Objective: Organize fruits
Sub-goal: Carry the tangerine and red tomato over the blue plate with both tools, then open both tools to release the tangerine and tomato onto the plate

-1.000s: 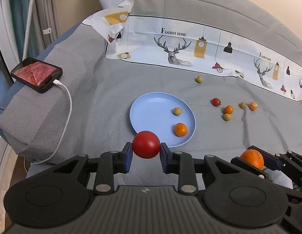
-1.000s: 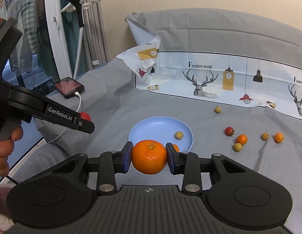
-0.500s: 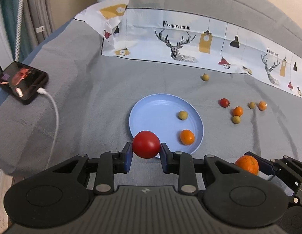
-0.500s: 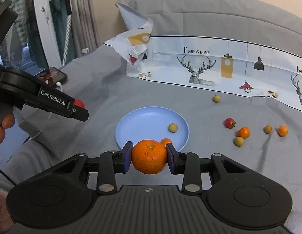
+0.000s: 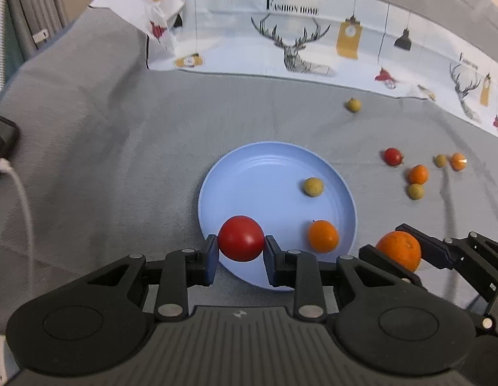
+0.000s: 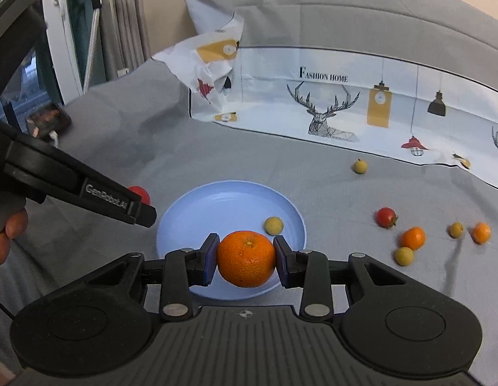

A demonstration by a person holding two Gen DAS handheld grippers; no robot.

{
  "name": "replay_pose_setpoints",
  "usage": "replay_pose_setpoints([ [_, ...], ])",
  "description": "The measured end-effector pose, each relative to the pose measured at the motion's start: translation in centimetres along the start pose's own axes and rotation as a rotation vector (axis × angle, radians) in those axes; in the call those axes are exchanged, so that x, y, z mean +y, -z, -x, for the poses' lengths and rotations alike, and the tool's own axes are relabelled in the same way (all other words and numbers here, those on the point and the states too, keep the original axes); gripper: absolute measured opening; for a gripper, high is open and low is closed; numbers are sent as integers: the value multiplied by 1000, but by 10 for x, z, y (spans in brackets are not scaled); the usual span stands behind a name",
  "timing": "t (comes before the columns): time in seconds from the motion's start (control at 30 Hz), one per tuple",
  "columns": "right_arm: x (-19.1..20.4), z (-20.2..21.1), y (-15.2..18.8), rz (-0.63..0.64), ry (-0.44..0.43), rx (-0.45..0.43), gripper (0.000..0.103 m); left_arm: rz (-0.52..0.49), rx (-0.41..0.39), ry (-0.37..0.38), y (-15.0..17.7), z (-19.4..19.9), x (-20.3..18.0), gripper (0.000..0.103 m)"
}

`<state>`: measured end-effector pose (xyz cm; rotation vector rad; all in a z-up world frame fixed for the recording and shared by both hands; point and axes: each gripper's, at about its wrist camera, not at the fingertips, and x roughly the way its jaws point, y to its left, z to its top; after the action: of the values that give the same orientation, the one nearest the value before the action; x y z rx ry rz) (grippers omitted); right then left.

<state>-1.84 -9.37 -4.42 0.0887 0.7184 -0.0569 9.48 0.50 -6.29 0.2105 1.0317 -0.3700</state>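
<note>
Grey cloth [image 5: 104, 135] under blue plate [image 5: 249, 173]; deer-print sheet [image 6: 345, 103] behind.

Left tool [image 5: 241, 259]: matte black housing, ribbed grey top plate, blue finger pads [image 5: 211, 259], silver screw heads, two round discs. Right tool [image 6: 245, 259]: built alike. White "GenRobot.AI" lettering is seen on the left tool's side. Bare skin is seen on the left hand [image 6: 6, 234].

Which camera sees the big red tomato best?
The left wrist view: the red tomato sits whole between the left gripper fingers, over the blue plate. The right wrist view shows only a sliver of it behind the left gripper's finger.
</note>
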Motion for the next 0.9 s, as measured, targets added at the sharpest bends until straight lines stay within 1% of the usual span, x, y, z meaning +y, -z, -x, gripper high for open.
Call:
replay_pose_setpoints([
  [0.3,-1,-45,3,25,-28,58,38,-24,36,-26,-13,-43,1,33],
  [0.6,-2,-76,0,46,-41,91,38,-31,74,-54,-23,-76,4,33],
  [0.63,-2,-79,-1,49,-43,93,38,-31,66,-58,-23,-76,5,40],
  [0.67,-1,-81,-1,53,-49,96,39,-37,56,-61,-24,-75,5,48],
  [0.7,-1,-83,-2,55,-59,100,40,-42,40,-65,-24,-73,5,76],
  [0.73,-1,-85,-4,57,-69,108,42,-36,21,-69,-25,-69,5,100],
  [0.77,-2,-87,-5,58,-73,114,54,-26,-8,-66,-25,-63,6,102],
  [0.8,-2,-86,-6,60,-71,118,60,-20,-37,-58,-24,-56,7,103],
  [0.83,-1,-84,-7,60,-62,114,69,-29,-44,-49,-24,-50,7,103],
  [0.87,-2,-79,-8,58,-54,102,74,-37,-43,-45,-23,-45,5,103],
  [0.9,-2,-74,-9,58,-50,96,76,-37,-43,-47,-22,-39,5,103],
])
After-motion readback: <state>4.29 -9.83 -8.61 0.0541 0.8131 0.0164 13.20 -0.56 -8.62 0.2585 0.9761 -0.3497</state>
